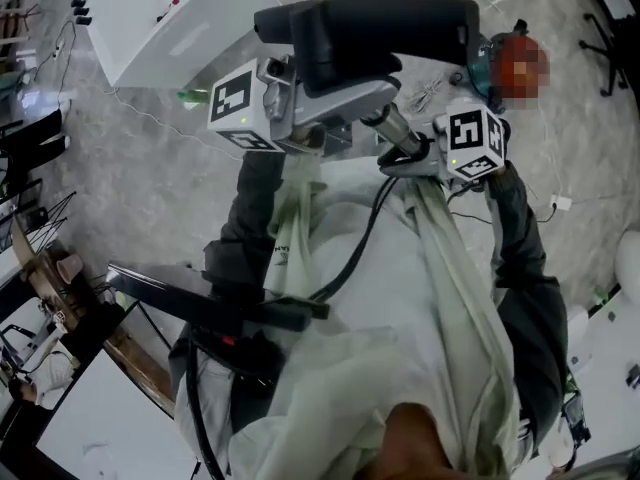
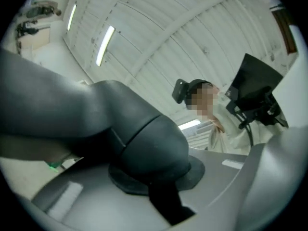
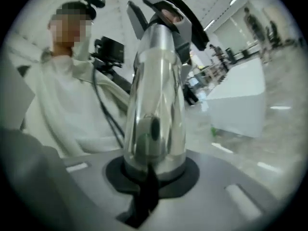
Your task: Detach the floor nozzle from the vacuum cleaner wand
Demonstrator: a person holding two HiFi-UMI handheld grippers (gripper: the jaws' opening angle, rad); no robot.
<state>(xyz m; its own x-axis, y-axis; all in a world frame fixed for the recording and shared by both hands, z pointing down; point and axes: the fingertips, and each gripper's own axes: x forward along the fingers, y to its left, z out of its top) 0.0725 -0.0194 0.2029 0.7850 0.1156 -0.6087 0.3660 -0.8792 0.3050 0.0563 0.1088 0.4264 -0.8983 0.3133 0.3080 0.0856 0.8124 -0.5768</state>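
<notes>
The floor nozzle [image 1: 385, 28] hangs in the air before the person, above the floor. The left tool [image 1: 340, 103] pinches its dark neck [image 2: 144, 143], and the right tool [image 1: 420, 153] clamps the chrome wand [image 3: 156, 105]. Both parts look rigid. The polished tube is probably slippery, so it is best gripped close to the joint.

Pale cream coat [image 1: 400, 298], dark grey sleeves [image 1: 250, 223]; black cable [image 1: 365, 236] across the chest; black-and-white square-marker cubes [image 1: 240, 103]

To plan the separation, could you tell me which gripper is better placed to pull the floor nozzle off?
Left, probably: the left gripper is clamped on the dark grey plastic floor nozzle; the right gripper grips the shiny chrome wand as anchor.
</notes>
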